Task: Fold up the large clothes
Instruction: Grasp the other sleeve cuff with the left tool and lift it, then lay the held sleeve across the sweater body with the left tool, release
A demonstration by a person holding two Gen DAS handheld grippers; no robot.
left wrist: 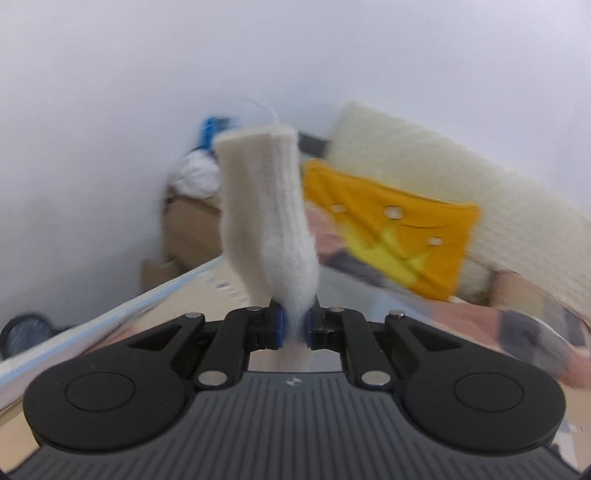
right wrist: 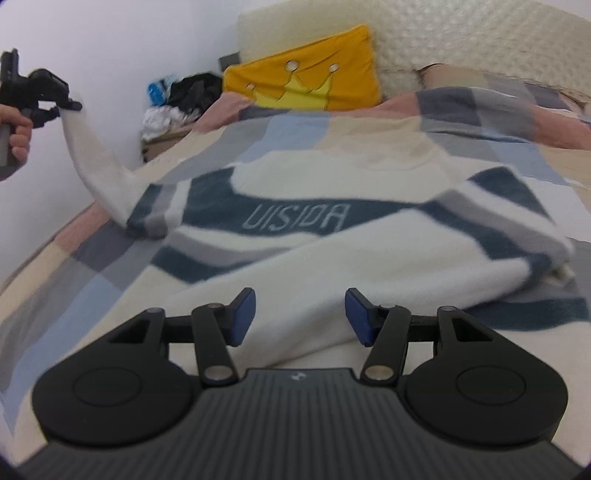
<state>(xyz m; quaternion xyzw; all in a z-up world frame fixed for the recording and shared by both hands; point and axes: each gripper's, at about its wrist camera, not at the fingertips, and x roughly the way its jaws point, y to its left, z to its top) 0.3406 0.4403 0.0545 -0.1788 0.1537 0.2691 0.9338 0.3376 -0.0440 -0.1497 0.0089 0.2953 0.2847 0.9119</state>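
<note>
A white sweater (right wrist: 295, 243) with dark blue and grey stripes and lettering lies spread on the bed. Its right sleeve is folded across the body. My left gripper (left wrist: 294, 325) is shut on the cuff of the white left sleeve (left wrist: 266, 206), which stands up in front of the camera. In the right wrist view the left gripper (right wrist: 70, 107) holds that sleeve (right wrist: 96, 170) lifted above the bed's left edge. My right gripper (right wrist: 299, 314) is open and empty, low over the sweater's hem.
A checked bedspread (right wrist: 92, 273) covers the bed. A yellow crown pillow (right wrist: 306, 81) and cream headboard (right wrist: 461, 33) stand at the far end. A cardboard box with clothes (right wrist: 173, 107) sits in the corner by the white wall.
</note>
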